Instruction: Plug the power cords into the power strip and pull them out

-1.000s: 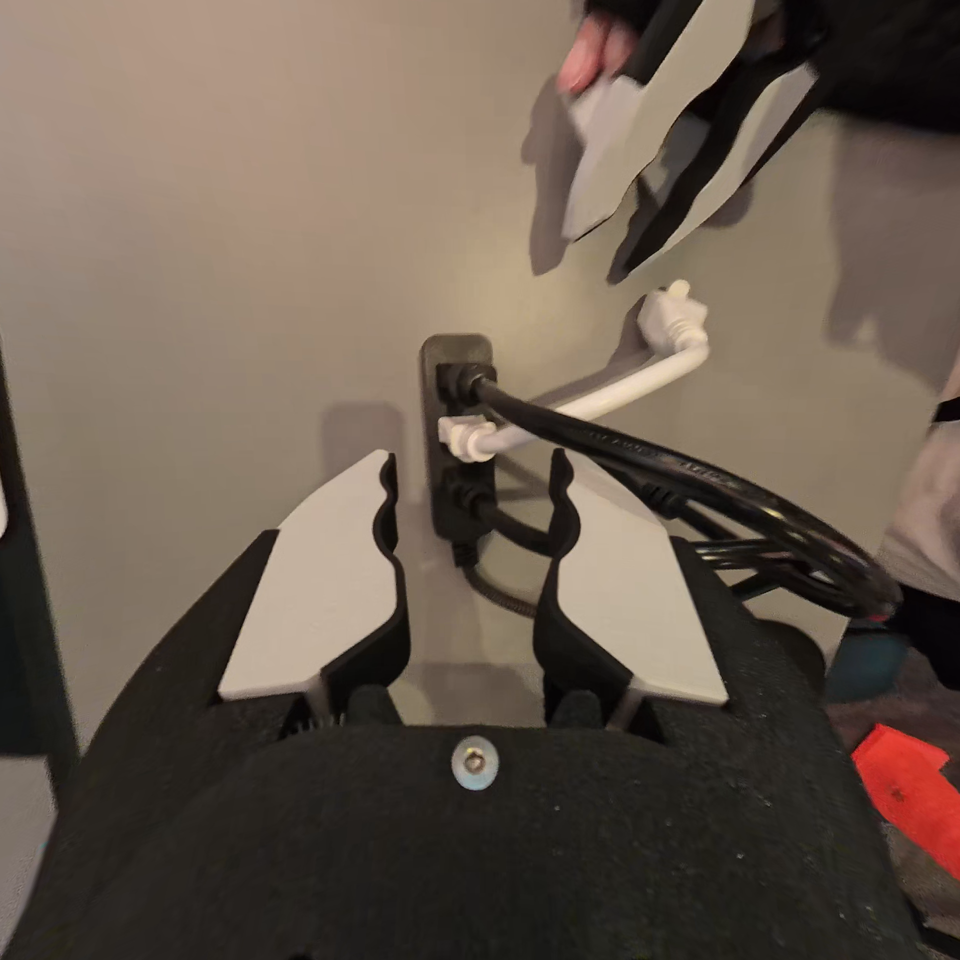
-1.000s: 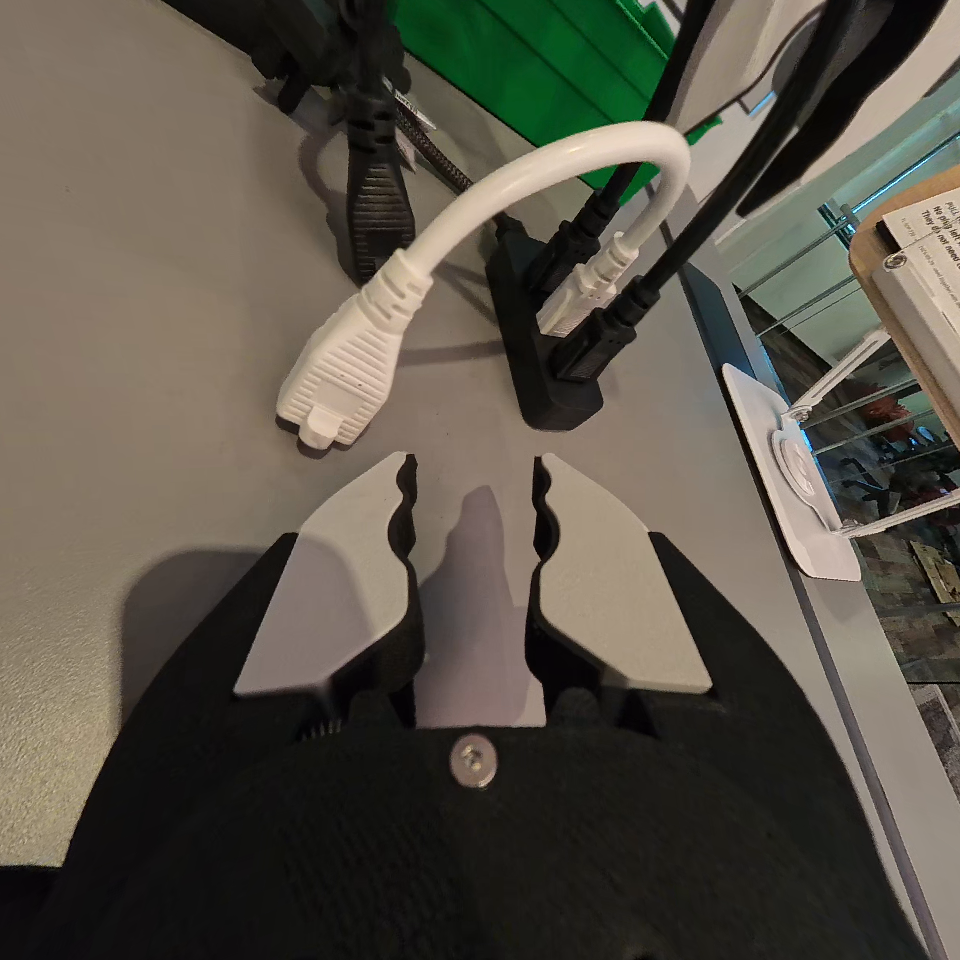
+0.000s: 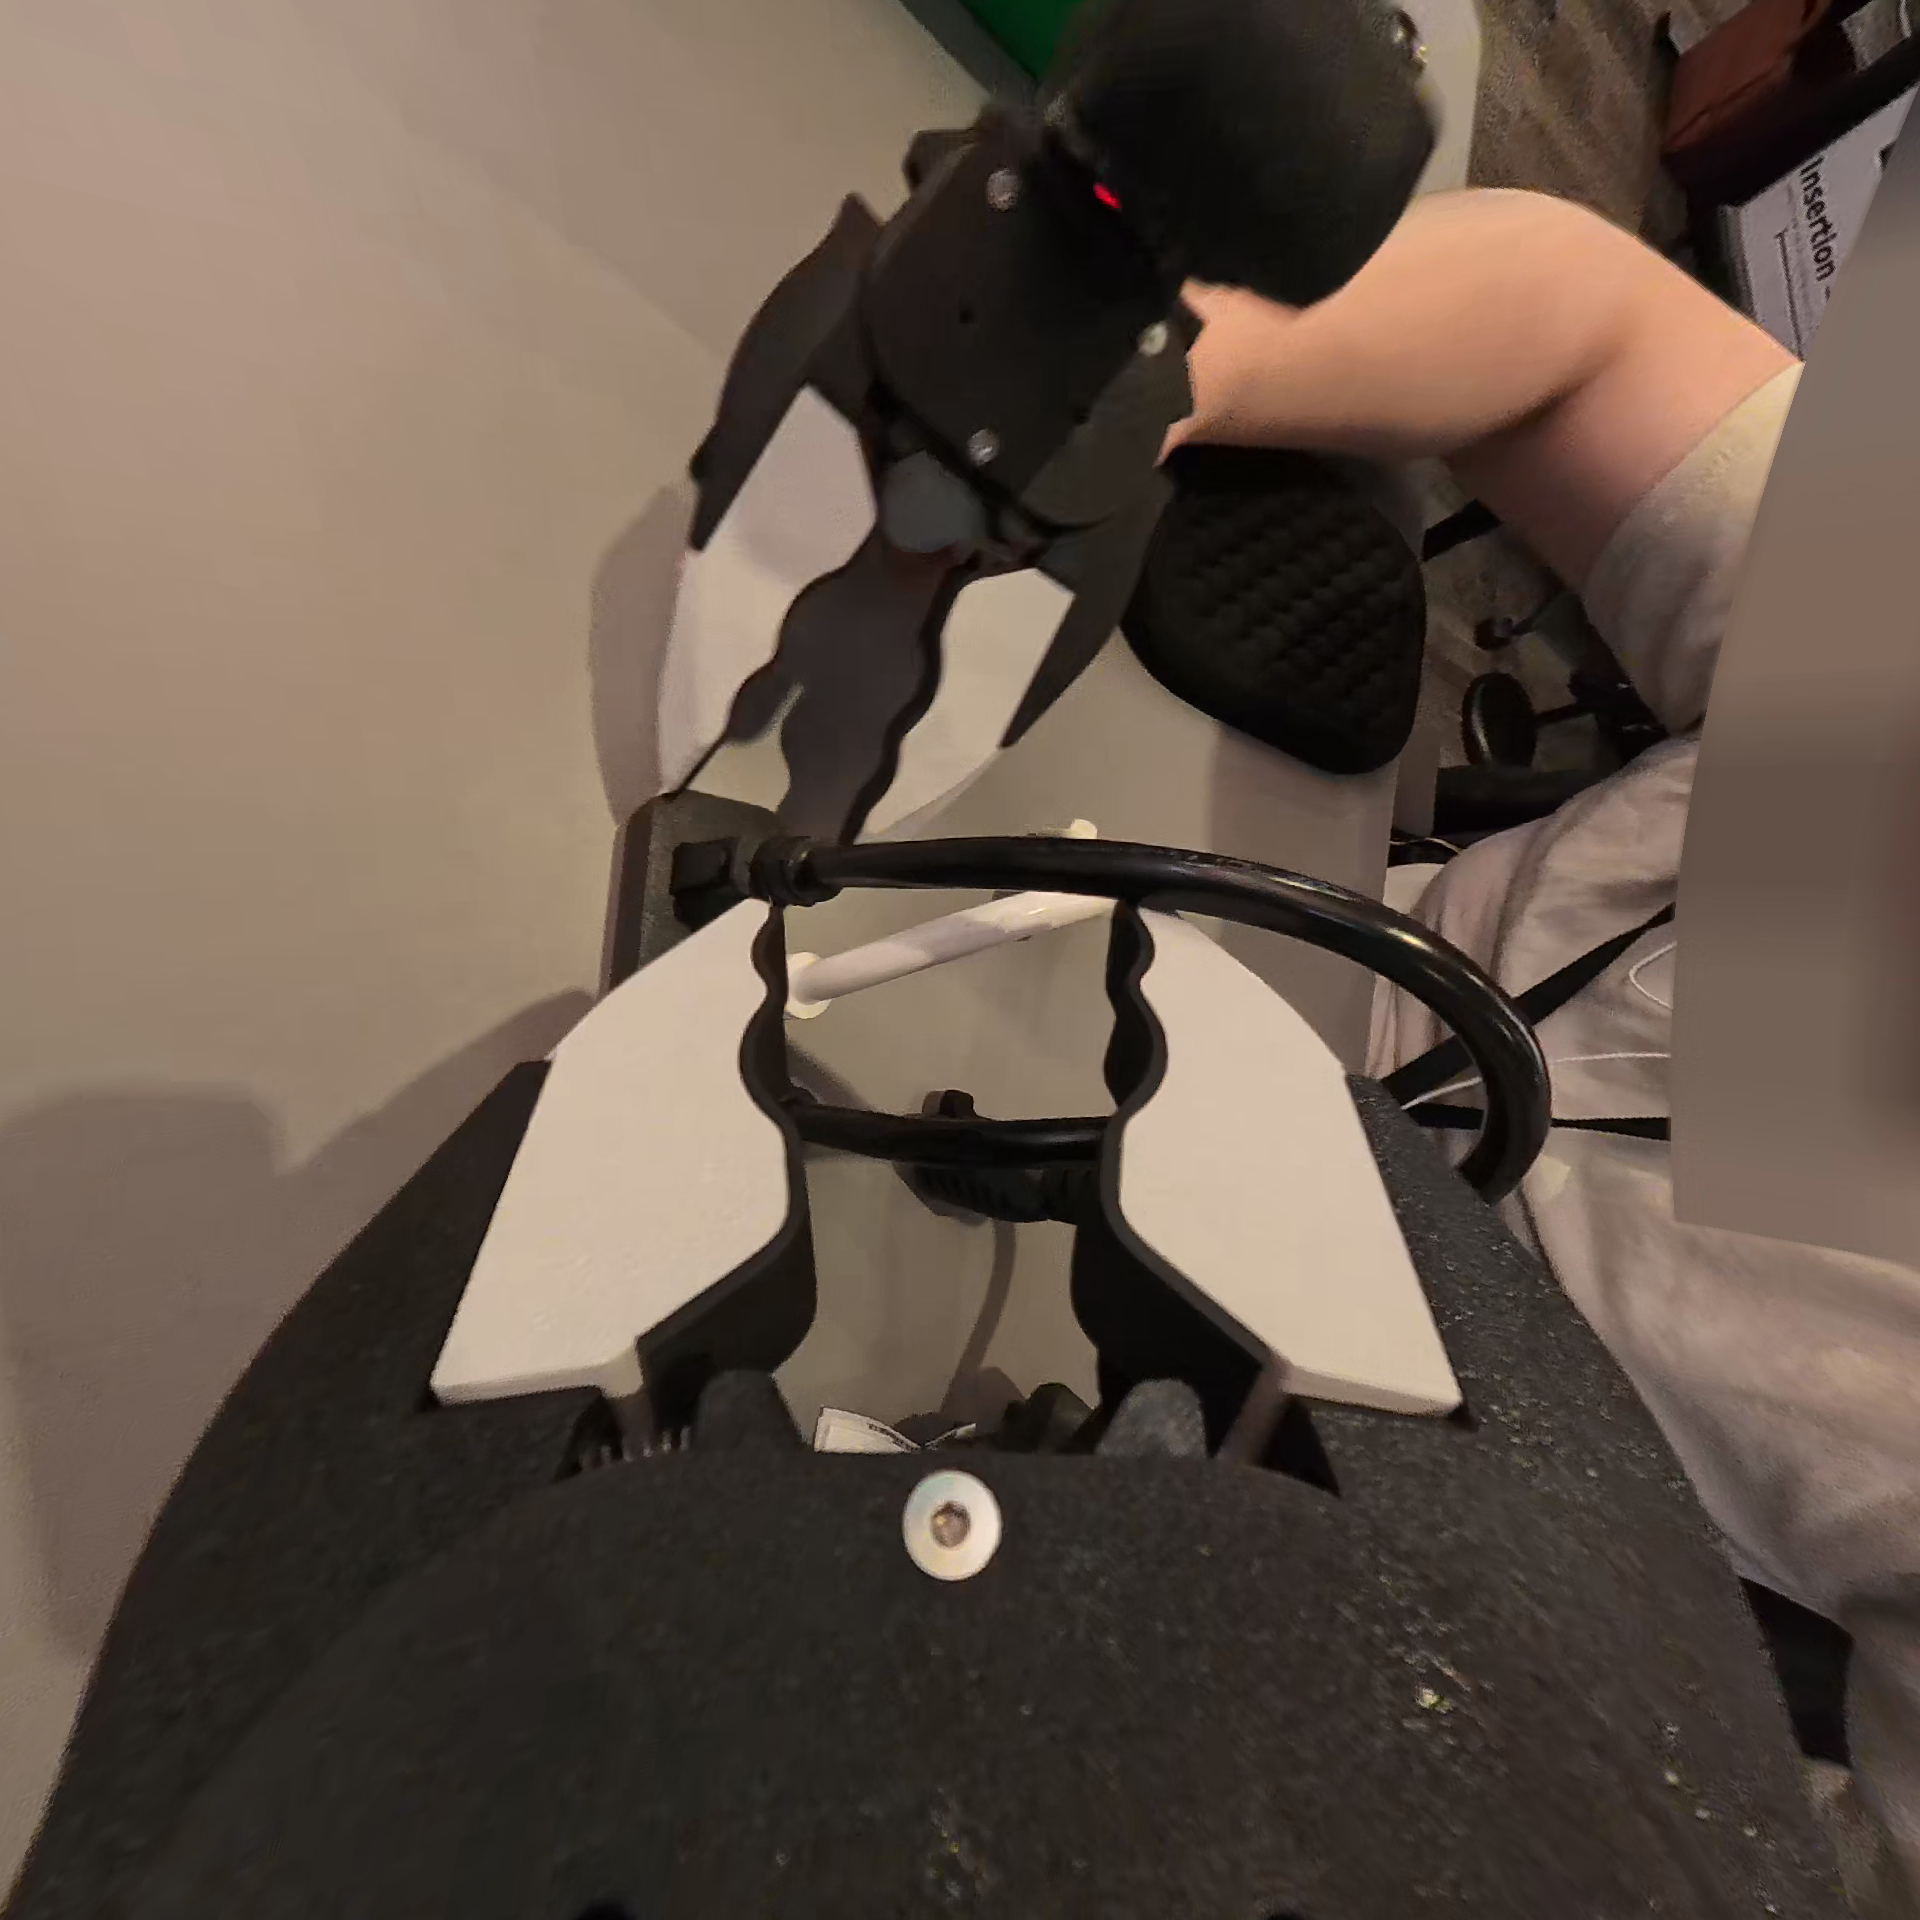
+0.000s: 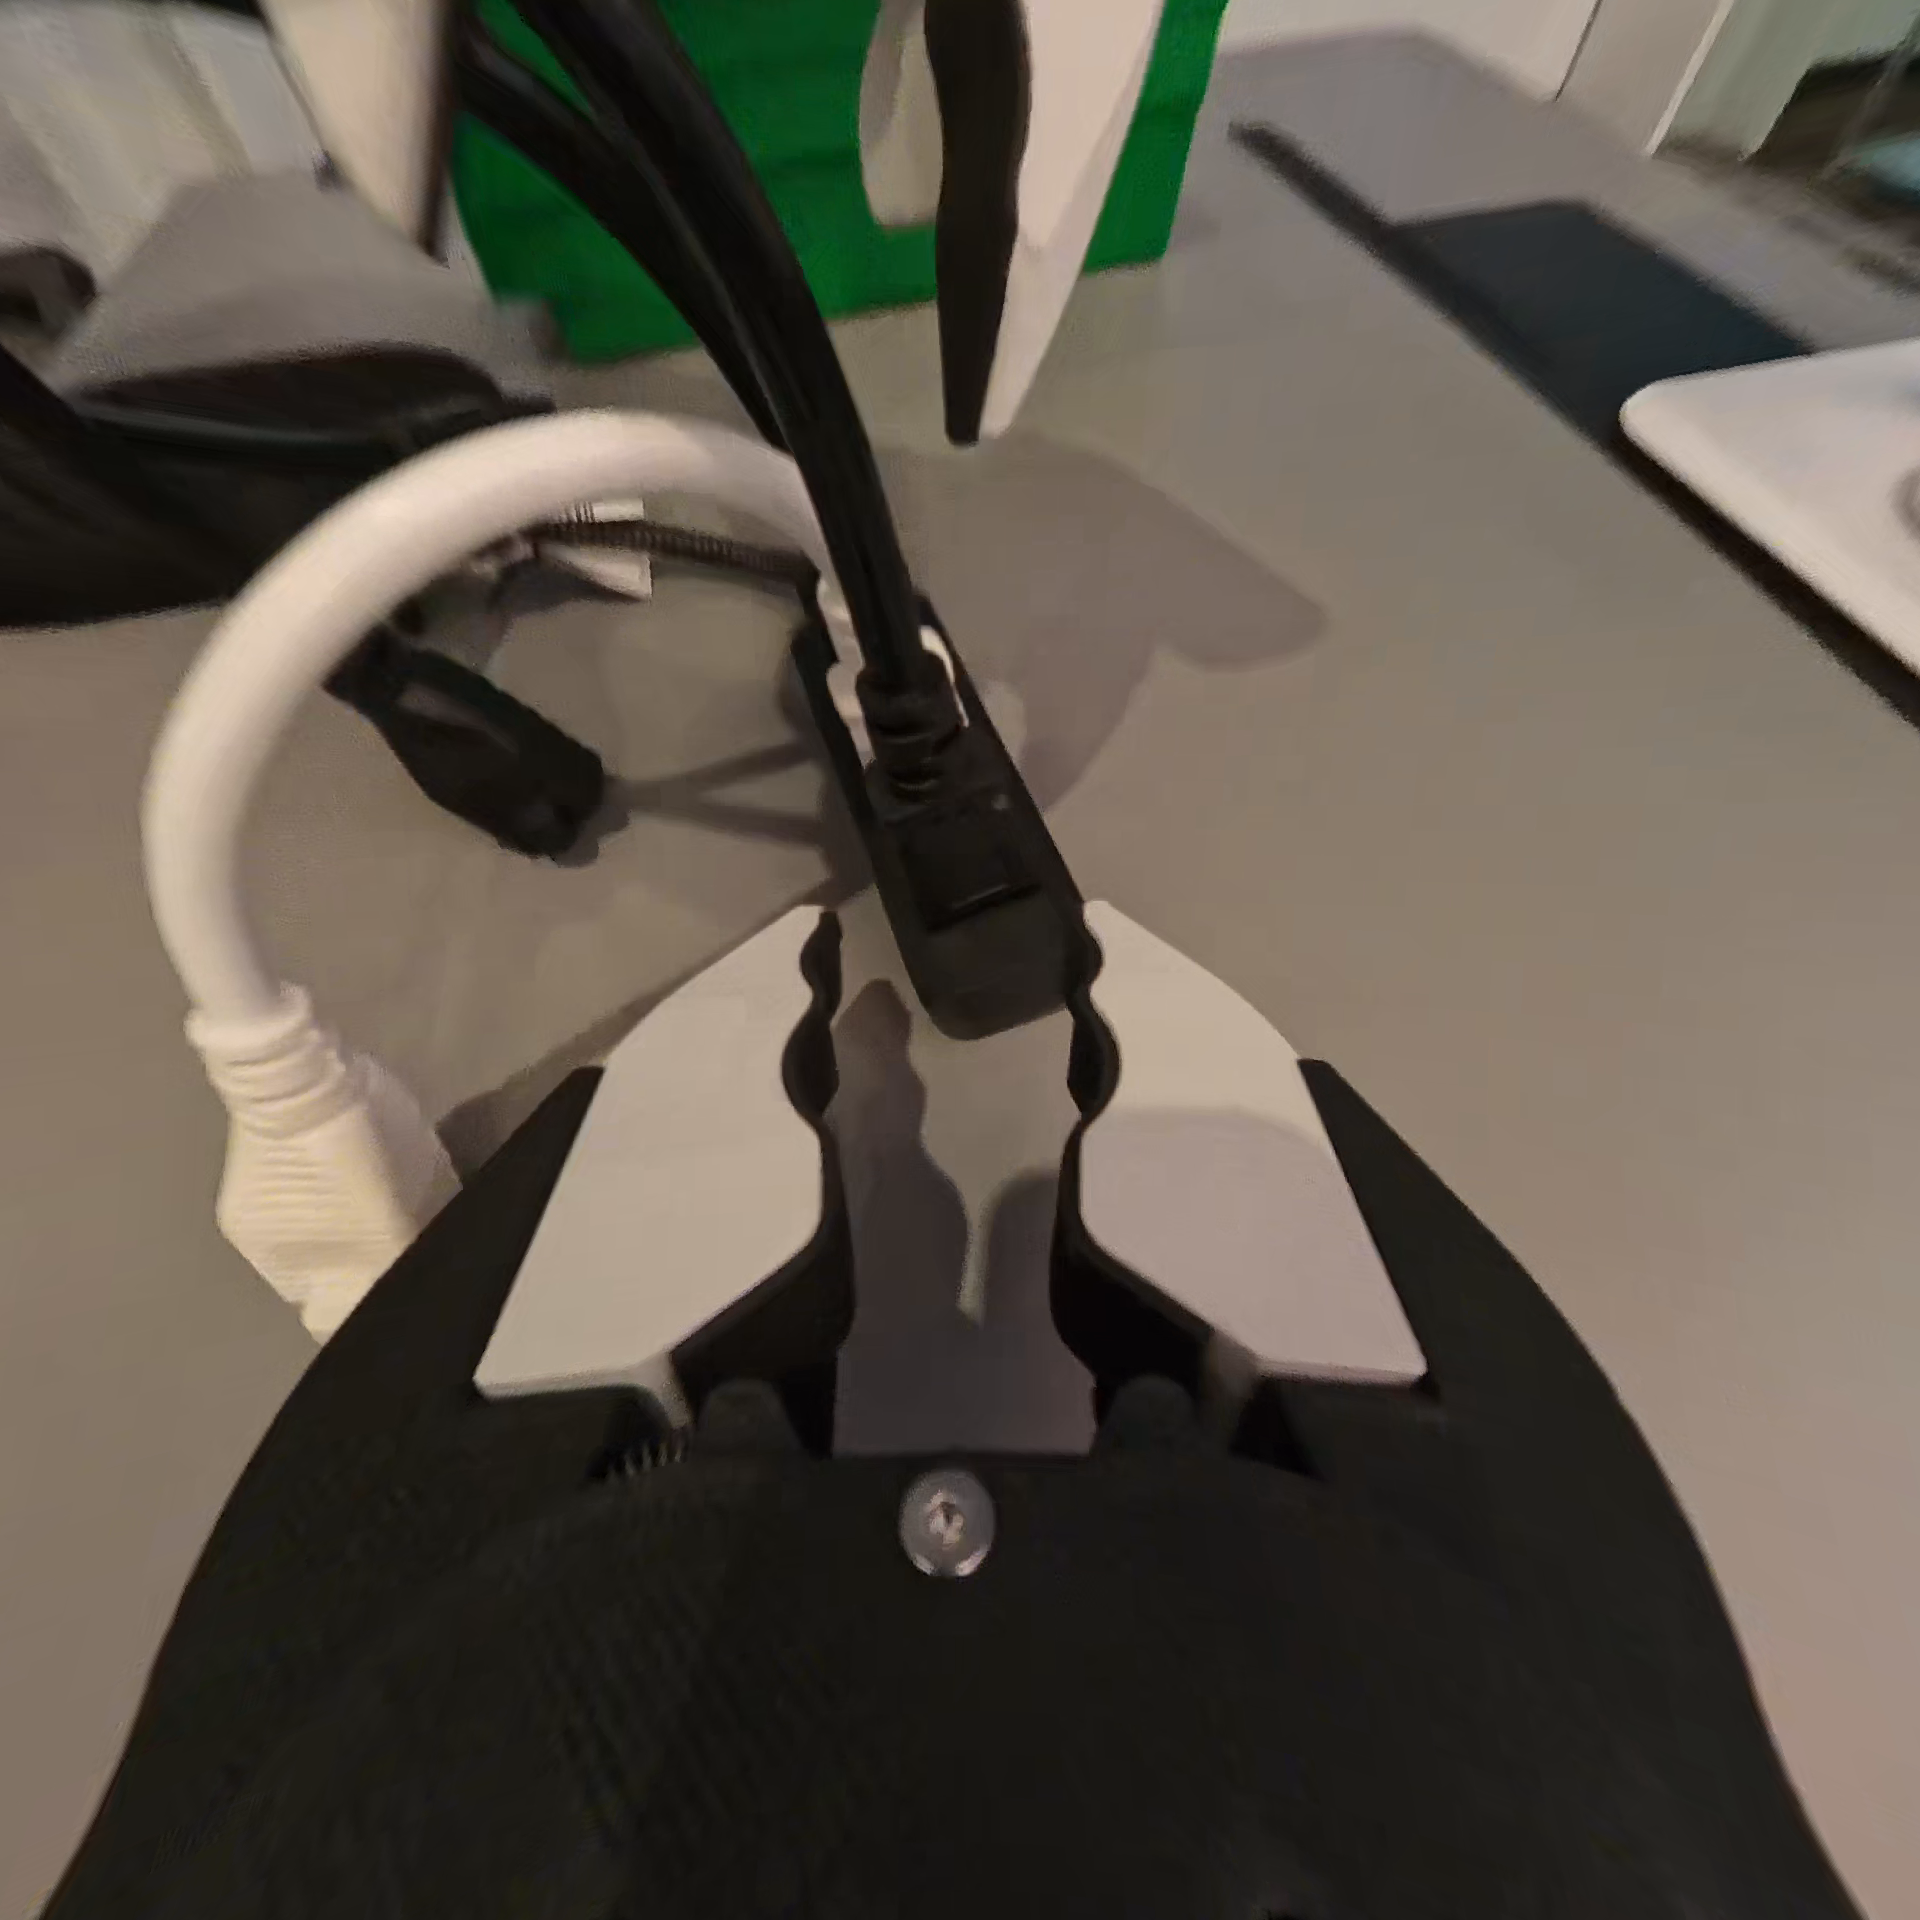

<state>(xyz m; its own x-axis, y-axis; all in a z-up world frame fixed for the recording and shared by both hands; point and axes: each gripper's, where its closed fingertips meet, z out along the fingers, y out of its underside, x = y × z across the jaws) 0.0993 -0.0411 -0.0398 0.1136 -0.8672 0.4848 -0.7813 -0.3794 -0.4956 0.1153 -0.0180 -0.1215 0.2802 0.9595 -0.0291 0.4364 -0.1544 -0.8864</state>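
Right now your right gripper point(image 4: 951, 971) stands open, holding nothing, its fingertips flanking the near end of the black power strip point(image 4: 992, 961) on the grey table point(image 4: 1455, 831). Your left gripper point(image 3: 940, 971) is open too, empty, with black cords crossing between its fingers. The black plug point(image 4: 920, 738) sits in the strip, and the white cord point(image 4: 312, 623) loops off to the side. You seem to be at the pull-out step: steady the strip with one gripper, close the other squarely on a plug body, not the cable, and draw straight out.
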